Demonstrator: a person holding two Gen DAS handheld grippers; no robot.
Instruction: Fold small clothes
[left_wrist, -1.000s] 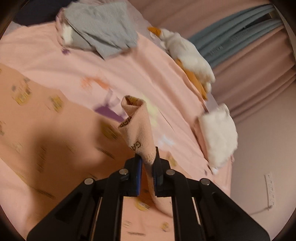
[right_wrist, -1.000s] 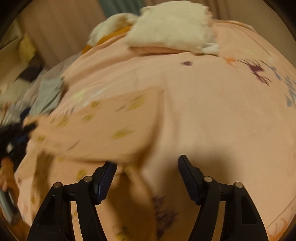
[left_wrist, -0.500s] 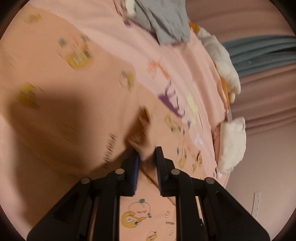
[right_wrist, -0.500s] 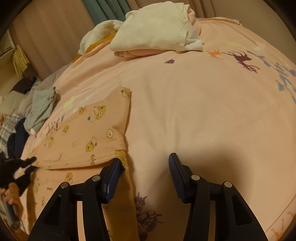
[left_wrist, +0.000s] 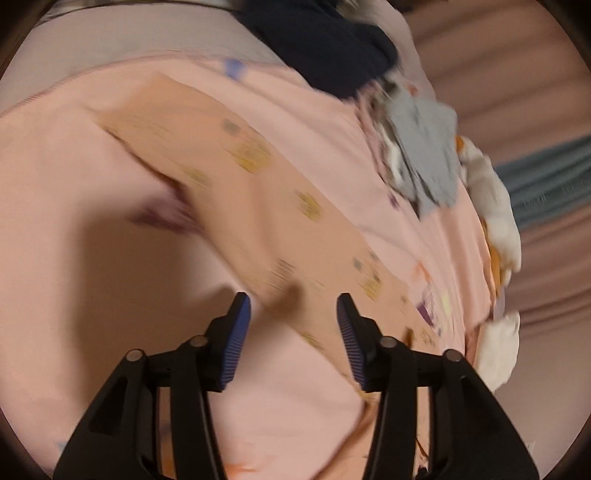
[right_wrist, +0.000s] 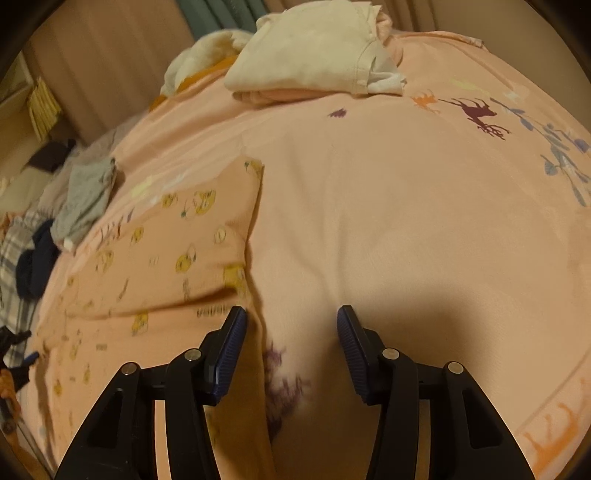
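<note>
An orange garment with yellow prints (right_wrist: 155, 266) lies folded flat on the pink blanket (right_wrist: 406, 221); in the blurred left wrist view it (left_wrist: 258, 206) stretches diagonally across the bed. My left gripper (left_wrist: 293, 317) is open and empty, just above the garment's near edge. My right gripper (right_wrist: 291, 332) is open and empty over the blanket, its left finger beside the garment's right corner.
A folded cream pile (right_wrist: 314, 55) sits at the far end of the bed, also in the left wrist view (left_wrist: 498, 350). A grey garment (right_wrist: 86, 199) and dark navy clothes (left_wrist: 325, 40) lie in a heap. Curtains (left_wrist: 535, 110) hang behind.
My left gripper has opened and let go of the orange garment, which now lies flat. It has swung left. My right gripper stays open, slightly wider.
</note>
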